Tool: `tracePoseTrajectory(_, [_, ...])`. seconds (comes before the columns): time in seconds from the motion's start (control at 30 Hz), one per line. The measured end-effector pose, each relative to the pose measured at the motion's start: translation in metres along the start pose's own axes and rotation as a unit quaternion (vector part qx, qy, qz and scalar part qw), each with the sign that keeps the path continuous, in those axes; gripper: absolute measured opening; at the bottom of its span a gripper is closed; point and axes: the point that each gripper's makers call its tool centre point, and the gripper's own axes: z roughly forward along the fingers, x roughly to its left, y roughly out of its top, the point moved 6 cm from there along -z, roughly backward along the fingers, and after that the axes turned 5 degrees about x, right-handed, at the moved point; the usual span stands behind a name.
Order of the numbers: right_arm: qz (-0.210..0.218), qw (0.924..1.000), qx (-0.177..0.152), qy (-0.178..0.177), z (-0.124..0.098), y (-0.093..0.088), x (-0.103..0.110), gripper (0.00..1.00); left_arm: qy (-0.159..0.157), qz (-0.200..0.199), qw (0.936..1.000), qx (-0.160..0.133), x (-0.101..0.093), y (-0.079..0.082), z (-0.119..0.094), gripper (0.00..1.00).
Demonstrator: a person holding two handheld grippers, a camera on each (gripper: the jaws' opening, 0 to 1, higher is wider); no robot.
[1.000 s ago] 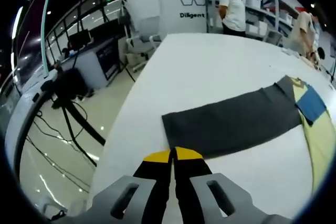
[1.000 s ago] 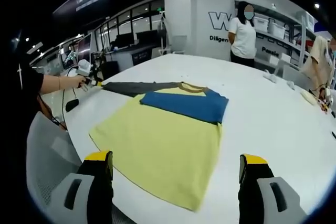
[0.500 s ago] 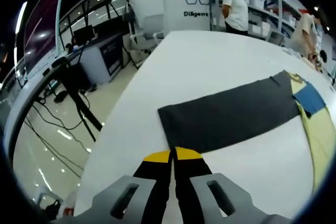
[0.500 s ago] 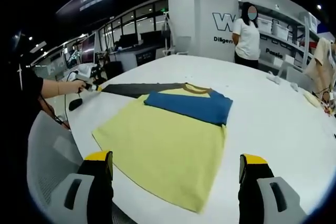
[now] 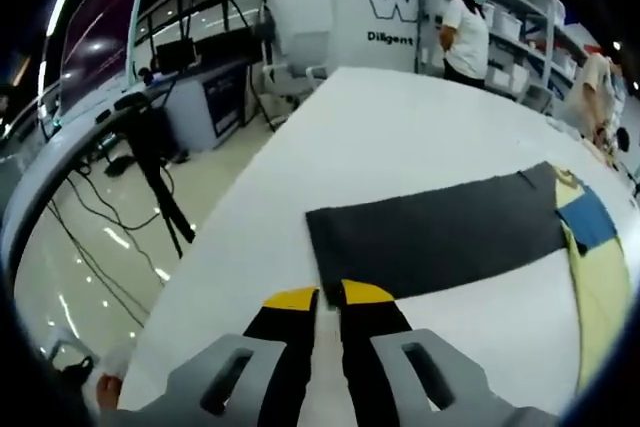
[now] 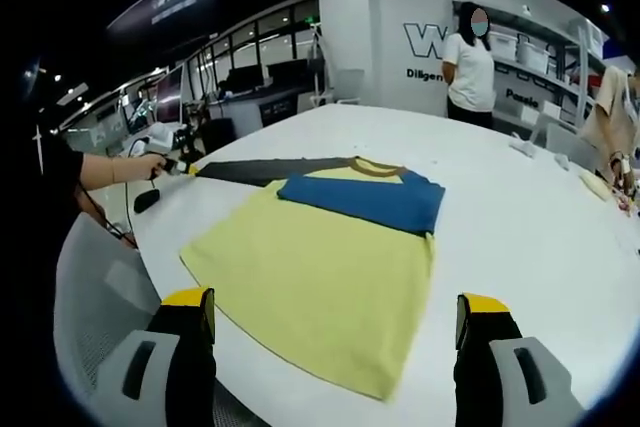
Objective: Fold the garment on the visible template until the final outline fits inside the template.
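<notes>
The shirt (image 6: 330, 247) lay flat on the white bench (image 6: 520, 217), its yellow body spreading toward the 6 o'clock side of the right gripper view. One blue sleeve (image 6: 365, 199) was already folded across the chest. The other sleeve, the grey one (image 6: 262, 169), ran straight out toward 10 o'clock, unfolded.

In the left gripper view that grey sleeve (image 5: 440, 242) stretched from the centre toward 3 o'clock, where a strip of the yellow body (image 5: 600, 287) and a bit of blue (image 5: 588, 219) showed. The left tool (image 5: 328, 296) sat at the cuff end, its yellow-tipped jaws nearly together with only a thin slit between them; whether any cloth was pinched there I cannot tell. The same tool (image 6: 172, 164) appeared small at 10 o'clock in the right gripper view, held in the person's hand (image 6: 145, 166) at the sleeve's tip.

The right tool (image 6: 335, 312) hung with its jaws spread wide and nothing between them, just short of the hem at 6 o'clock.

No template outline could be made out on the bench.

By my reading the fold was at an early stage: one sleeve in, the grey sleeve still to be brought over, and the body yet to be folded down.
</notes>
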Motion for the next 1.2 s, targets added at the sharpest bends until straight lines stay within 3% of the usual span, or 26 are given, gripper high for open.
tracePoseTrajectory(0.27, [0.005,1.0,0.0,0.001,0.002,-0.003,0.002,0.99,-0.021,-0.028,0.9994,-0.002,-0.002,-0.006,-0.001,0.25])
tracePoseTrajectory(0.47, [0.008,1.0,-0.001,0.0,0.002,-0.005,0.002,0.99,-0.022,-0.044,0.9988,-0.004,-0.009,-0.009,0.001,0.27])
tracePoseTrajectory(0.63, [0.008,1.0,0.0,-0.002,0.002,-0.006,0.001,0.99,0.0,-0.028,0.9995,0.015,-0.008,-0.012,0.0,0.12])
tracePoseTrajectory(0.97, [0.013,0.9999,0.005,-0.007,0.002,-0.012,0.0,0.99,0.009,0.003,0.9999,0.012,-0.011,-0.01,0.002,0.08])
tracePoseTrajectory(1.2, [0.016,0.9998,0.003,-0.008,0.001,-0.011,-0.002,0.99,0.002,0.001,0.9999,0.015,-0.018,-0.002,0.0,0.01])
